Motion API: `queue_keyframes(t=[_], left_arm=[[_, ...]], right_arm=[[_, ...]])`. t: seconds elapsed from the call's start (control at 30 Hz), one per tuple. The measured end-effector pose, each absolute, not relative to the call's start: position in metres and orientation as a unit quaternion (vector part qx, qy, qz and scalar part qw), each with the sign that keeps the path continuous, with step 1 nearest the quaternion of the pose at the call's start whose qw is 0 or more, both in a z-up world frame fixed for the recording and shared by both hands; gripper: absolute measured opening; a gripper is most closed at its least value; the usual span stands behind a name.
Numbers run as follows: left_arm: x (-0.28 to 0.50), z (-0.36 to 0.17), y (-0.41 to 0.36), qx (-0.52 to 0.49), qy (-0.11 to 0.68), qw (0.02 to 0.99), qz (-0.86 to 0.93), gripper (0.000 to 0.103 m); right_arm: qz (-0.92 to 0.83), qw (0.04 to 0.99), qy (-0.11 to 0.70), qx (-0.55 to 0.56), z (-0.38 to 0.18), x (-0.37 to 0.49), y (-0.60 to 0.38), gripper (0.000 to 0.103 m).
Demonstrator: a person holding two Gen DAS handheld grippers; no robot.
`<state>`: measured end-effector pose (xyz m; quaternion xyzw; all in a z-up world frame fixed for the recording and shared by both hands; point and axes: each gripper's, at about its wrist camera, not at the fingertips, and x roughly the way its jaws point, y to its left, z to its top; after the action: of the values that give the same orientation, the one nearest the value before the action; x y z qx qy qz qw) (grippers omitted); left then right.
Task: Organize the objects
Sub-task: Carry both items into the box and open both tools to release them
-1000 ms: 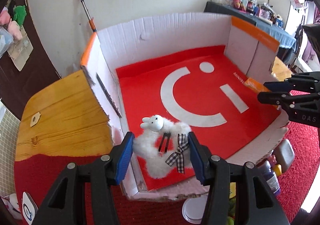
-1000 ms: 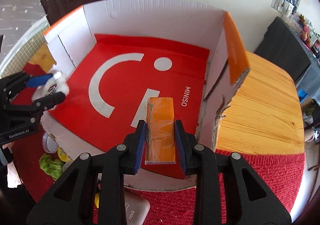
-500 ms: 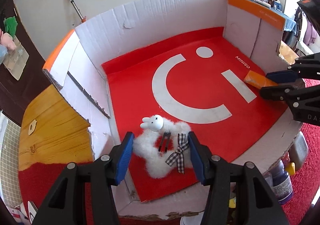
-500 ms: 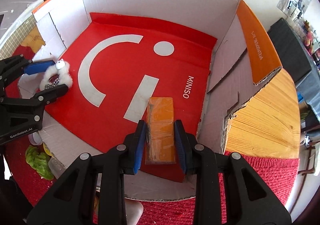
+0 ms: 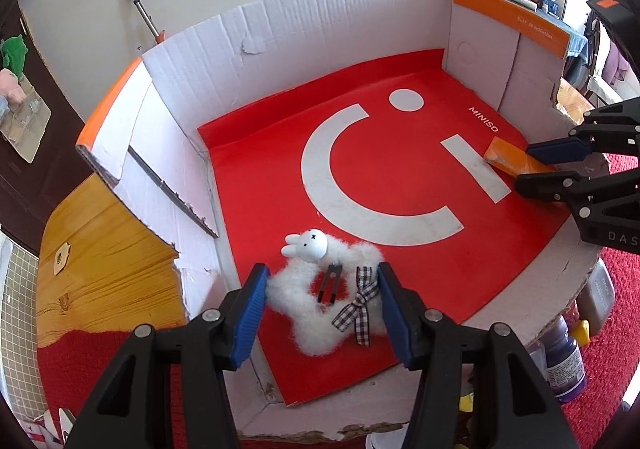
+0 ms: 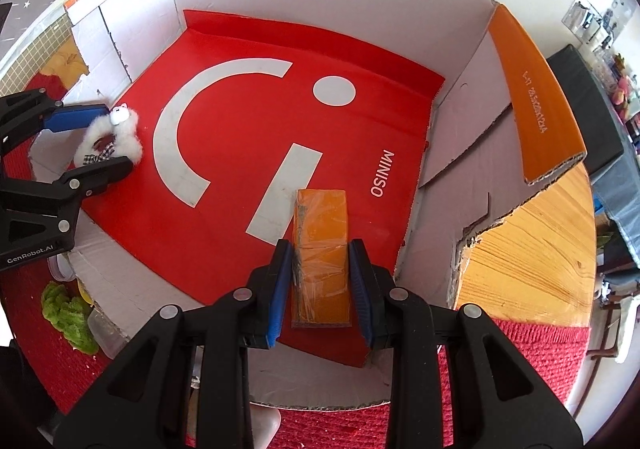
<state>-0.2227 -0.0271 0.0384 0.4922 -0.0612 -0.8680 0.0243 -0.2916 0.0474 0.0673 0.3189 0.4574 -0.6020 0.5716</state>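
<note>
box (image 5: pixel 336 33): white walls, orange flap edges
liner (image 5: pixel 400 249): red, white arc, dot, bar and lettering
fluffy toy (image 5: pixel 320 309): white, rabbit head with black eyes
bow (image 5: pixel 358 305): black-and-white check
clip (image 5: pixel 330 283): black
packet (image 6: pixel 320 249): orange, clear wrap
pads (image 6: pixel 280 289): blue, on black grippers
table (image 6: pixel 528 261): yellow-brown wood grain
cloth (image 6: pixel 500 369): red

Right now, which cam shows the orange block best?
Right wrist: the orange block lies lengthwise in the centre, plastic wrap visible, gripped by the right claw. Left wrist shows only one end at the far edge, mostly hidden by that claw.
</note>
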Motion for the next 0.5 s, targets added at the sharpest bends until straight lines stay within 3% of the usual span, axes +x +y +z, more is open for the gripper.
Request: queue_keyframes(t=[0.5], left_arm=[[-0.223, 0.038, -0.027, 0.491, -0.054, 0.032, -0.869, 0.057]], right_arm=[[-0.595, 0.575, 0.464, 0.316, 0.065, -0.303, 0.062, 0.028]])
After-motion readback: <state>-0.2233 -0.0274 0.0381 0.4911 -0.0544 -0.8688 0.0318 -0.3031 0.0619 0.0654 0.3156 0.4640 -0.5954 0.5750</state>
